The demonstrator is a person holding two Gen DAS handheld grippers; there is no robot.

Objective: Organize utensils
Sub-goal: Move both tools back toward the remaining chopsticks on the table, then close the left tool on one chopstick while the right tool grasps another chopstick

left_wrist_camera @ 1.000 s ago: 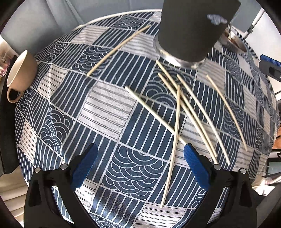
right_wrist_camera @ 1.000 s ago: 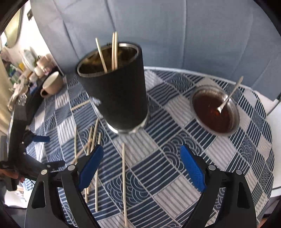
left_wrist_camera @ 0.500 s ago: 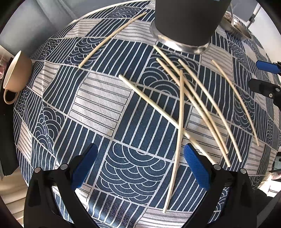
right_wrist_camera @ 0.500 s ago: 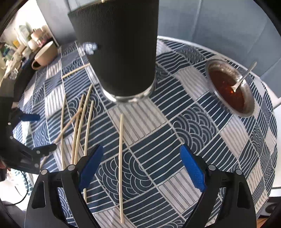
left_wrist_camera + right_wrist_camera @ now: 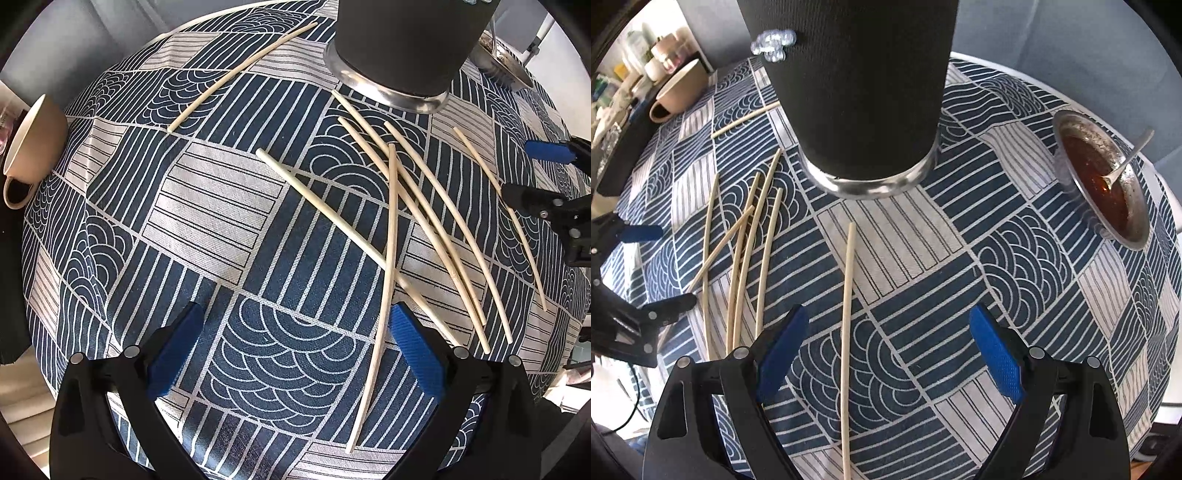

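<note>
Far left of the left tongs (image 5: 295, 354) a beige ceramic cup (image 5: 35, 155) lies tipped at the tabletop (image 5: 207, 221) edge. Those tongs are spread, empty, with pale wooden chopsticks (image 5: 436, 229) scattered ahead and rightward, one crossing just inside the right pad. The right tongs (image 5: 888, 349), also spread, straddle a single chopstick (image 5: 847, 314); the black cylindrical holder (image 5: 857, 92) stands ahead, a metal sauce bowl (image 5: 1100, 181) far right.

Two matte black plastic grippers: the left gripper (image 5: 295, 350) and the right gripper (image 5: 888, 349), each with broad angular arms. Ribbed bright blue pads (image 5: 995, 350) lining the inner finger faces. Small round silver screws (image 5: 461, 352) set near the finger joints.
</note>
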